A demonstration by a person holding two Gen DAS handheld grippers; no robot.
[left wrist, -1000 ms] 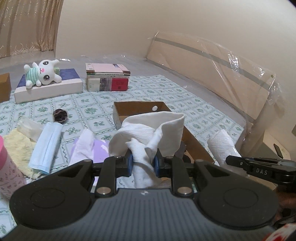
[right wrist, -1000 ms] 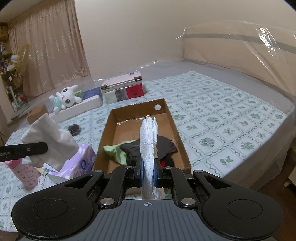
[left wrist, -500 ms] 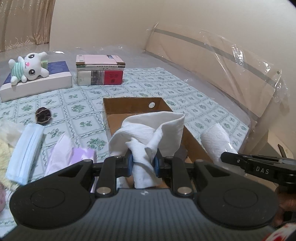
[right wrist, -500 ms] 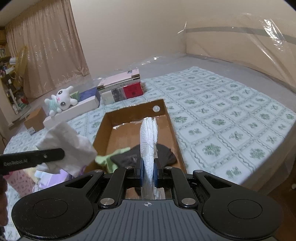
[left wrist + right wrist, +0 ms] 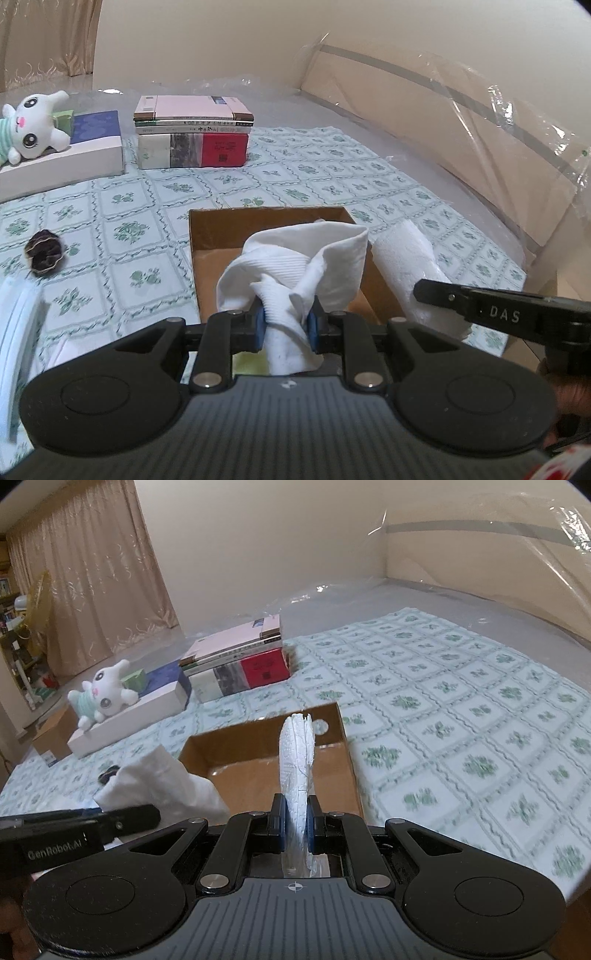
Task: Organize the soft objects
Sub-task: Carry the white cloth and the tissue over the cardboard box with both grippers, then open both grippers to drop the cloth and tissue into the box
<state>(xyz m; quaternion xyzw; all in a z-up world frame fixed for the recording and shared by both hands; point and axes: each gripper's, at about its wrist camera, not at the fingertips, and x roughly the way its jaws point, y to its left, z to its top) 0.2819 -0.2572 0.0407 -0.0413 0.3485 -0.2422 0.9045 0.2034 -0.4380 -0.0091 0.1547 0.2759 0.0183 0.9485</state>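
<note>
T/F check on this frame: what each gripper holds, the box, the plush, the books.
1. The left gripper is shut on a white sock. True.
2. The right gripper is empty. False: it is clamped on a white folded cloth.
3. The plush toy lies inside the cardboard box. False: it lies on a flat white-and-blue box farther back.
4. A stack of books sits on the patterned sheet beyond the cardboard box. True.
</note>
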